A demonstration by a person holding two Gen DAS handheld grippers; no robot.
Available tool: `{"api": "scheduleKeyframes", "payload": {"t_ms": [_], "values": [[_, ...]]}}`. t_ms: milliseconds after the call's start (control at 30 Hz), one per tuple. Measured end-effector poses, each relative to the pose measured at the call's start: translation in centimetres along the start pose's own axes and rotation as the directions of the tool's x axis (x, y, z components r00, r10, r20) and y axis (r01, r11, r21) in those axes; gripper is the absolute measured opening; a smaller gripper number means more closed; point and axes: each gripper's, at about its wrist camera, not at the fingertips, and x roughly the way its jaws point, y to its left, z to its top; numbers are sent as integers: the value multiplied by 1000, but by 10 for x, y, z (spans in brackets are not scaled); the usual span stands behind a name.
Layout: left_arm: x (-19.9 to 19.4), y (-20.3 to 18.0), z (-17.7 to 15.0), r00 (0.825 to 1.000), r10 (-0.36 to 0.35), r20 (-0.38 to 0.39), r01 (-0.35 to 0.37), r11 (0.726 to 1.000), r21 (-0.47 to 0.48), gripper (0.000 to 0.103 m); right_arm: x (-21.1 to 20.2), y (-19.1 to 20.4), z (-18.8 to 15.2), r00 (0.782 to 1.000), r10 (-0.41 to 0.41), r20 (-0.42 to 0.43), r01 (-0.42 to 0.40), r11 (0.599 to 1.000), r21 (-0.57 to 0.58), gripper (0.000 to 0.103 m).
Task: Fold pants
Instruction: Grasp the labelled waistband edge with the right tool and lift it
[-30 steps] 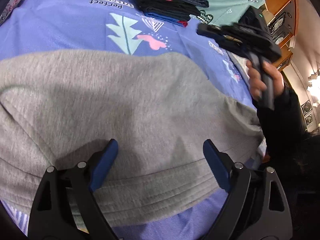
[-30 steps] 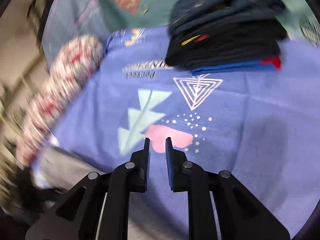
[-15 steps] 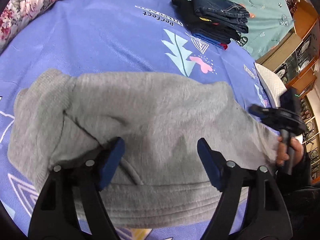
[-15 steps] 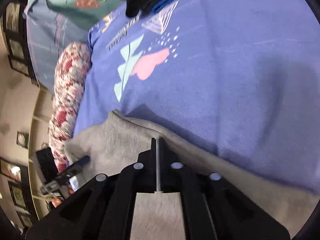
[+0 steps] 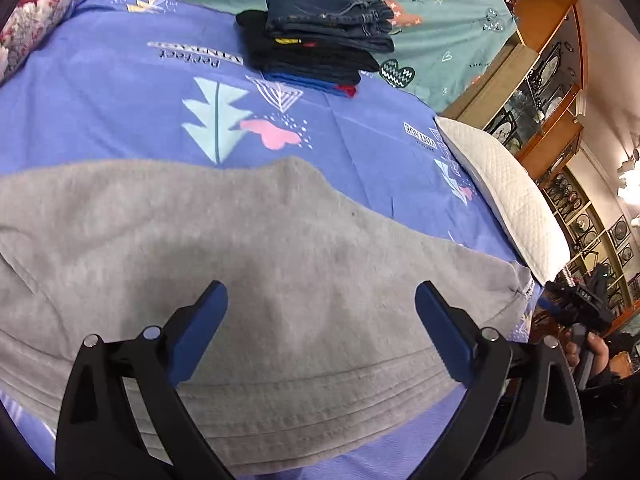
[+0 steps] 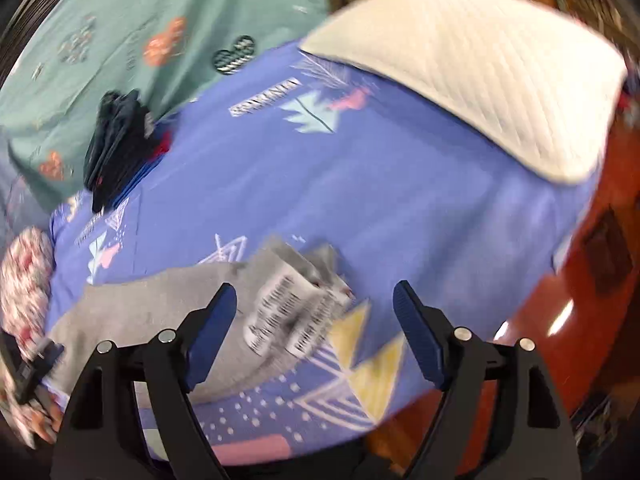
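Note:
Grey sweatpants [image 5: 248,264] lie folded flat on the blue patterned bedsheet [image 5: 120,92], waistband toward me. My left gripper [image 5: 320,312] is open and empty, hovering just above the pants near the waistband. In the right wrist view the pants' end [image 6: 168,308] with a white printed label [image 6: 284,304] lies in front of my right gripper [image 6: 316,304], which is open and empty above the bed's corner. The right gripper also shows in the left wrist view [image 5: 576,308] at the far right, past the pants' end.
A stack of folded dark pants and jeans [image 5: 320,44] sits at the far side of the bed. A white quilted pillow [image 5: 504,196] lies at the right edge. A floral pillow [image 5: 32,16] is far left. Wooden cabinets [image 5: 548,80] stand beyond.
My right gripper has opened, let go of the pants' end and swung out past the bed's corner. My left gripper stayed open and dropped closer over the pants, which now lie flatter.

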Motion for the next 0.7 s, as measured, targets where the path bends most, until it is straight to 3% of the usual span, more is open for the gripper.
{"api": "scheduleKeyframes", "payload": {"t_ms": [67,167,367,400,433,533,600,667,700], "values": [[-2,1,-5,1000,3,-8,-3,1000,-15,96,17,-8,-3,998,37,-49,-36,999,25,81],[-14,10,-16,1000,14,-6,-15,999,-46,96,40,1,-11,995,19,-95,-21,1000,-22,81],[-23,28,-24,1000,14,3,-14,995,-102,96,65,16,-13,998,44,-44,-47,997,-59,85],[-24,28,-25,1000,12,7,-11,995,-100,96,66,24,-18,998,55,-22,-56,995,-83,79],[-26,28,-26,1000,8,12,-7,996,-94,96,67,27,-25,992,124,-35,-126,988,-91,35],[-29,30,-26,1000,2,21,0,996,-90,96,45,50,-31,991,125,46,-114,975,-192,30],[-34,33,-27,1000,7,30,-4,995,-100,96,24,87,-31,981,164,100,-129,949,-289,28],[-39,38,-26,999,11,42,-6,993,-116,96,7,135,-32,966,234,113,-170,898,-406,23],[-42,39,-26,999,14,49,-8,992,-123,96,0,170,-36,956,275,105,-191,852,-487,20]]}}
